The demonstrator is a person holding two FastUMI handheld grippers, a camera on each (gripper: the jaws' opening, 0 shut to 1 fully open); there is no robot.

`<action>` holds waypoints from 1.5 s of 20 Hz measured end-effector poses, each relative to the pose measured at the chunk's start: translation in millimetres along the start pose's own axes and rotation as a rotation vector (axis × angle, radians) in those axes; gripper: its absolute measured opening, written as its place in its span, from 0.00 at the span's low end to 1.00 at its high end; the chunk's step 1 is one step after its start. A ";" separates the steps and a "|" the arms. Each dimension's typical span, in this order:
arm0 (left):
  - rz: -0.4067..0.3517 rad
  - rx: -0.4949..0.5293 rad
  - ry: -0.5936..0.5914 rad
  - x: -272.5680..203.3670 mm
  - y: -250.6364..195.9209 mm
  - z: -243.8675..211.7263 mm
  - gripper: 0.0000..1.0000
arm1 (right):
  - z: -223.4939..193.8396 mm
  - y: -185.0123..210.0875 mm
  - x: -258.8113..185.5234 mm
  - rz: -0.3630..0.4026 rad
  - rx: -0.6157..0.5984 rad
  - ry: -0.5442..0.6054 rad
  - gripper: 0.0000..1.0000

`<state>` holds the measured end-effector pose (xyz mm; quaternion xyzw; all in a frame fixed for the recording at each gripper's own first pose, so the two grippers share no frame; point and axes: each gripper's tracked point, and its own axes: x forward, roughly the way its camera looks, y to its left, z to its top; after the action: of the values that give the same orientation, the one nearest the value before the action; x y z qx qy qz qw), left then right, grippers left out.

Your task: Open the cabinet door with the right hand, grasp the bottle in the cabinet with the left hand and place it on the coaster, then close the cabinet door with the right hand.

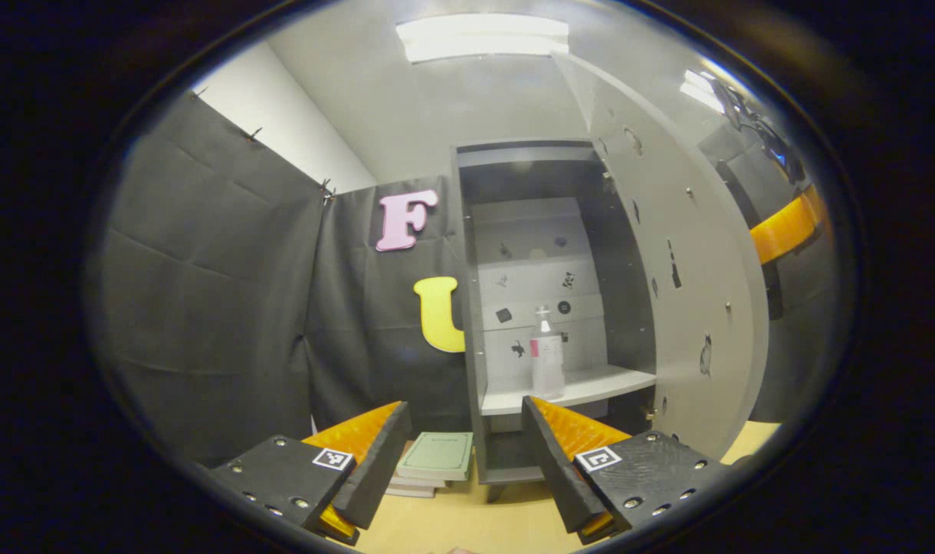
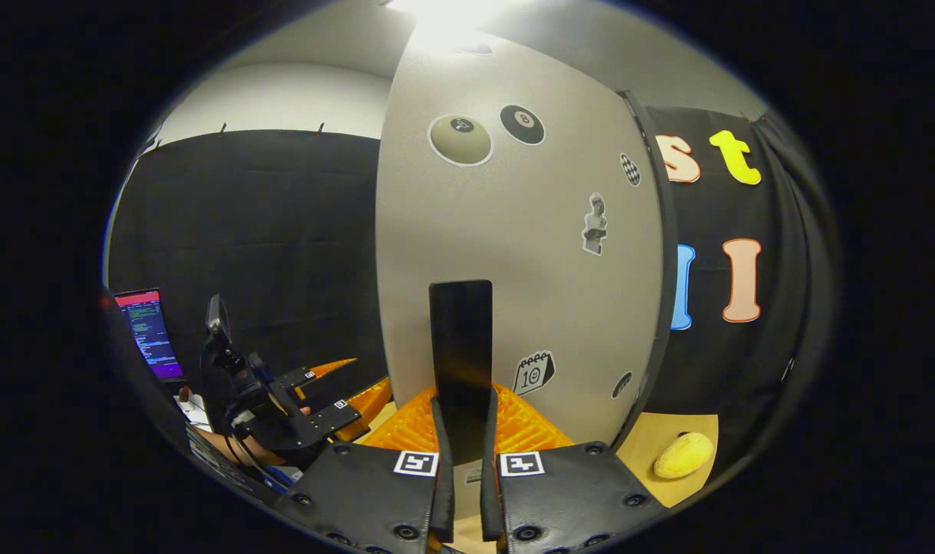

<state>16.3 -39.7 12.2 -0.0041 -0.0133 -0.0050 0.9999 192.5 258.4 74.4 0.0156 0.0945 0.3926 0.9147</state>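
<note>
Your right gripper (image 2: 462, 431) is clenched on the black upright door handle (image 2: 460, 346) of the grey cabinet door (image 2: 513, 254) — door's open. Left gripper (image 1: 465, 446) is spread, holding nothing, aimed at the one clear plastic bottle (image 1: 546, 355) on the white cabinet shelf (image 1: 590, 385). Next: reach in w/ left, close round its body. Coaster — can't see it.

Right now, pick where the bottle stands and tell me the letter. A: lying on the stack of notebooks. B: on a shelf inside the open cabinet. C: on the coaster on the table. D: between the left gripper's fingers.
B: in the left gripper view the bottle stands upright on the shelf inside the cabinet, whose door is swung open, and the left gripper is open short of it.
</note>
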 end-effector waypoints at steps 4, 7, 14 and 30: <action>-0.030 -0.003 0.000 3.8 -28.1 2.2 0.89 | -0.2 -4.4 -4.9 -0.004 0.012 -0.006 0.16; -0.046 -0.003 0.004 4.5 -48.2 1.4 0.89 | 0.3 -9.8 -7.8 -0.025 -0.008 -0.011 0.16; -0.059 -0.021 0.008 -1.4 -84.7 2.2 0.92 | -0.6 -26.4 -14.2 -0.088 -0.017 -0.022 0.16; 0.011 0.013 -0.031 -27.9 -117.5 26.8 0.87 | -1.7 -36.7 -20.5 -0.096 -0.001 -0.046 0.20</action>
<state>-13.4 -156.6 39.2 0.0023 -0.0289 0.0007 0.9996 204.5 218.1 72.2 0.0197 0.0739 0.3480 0.9344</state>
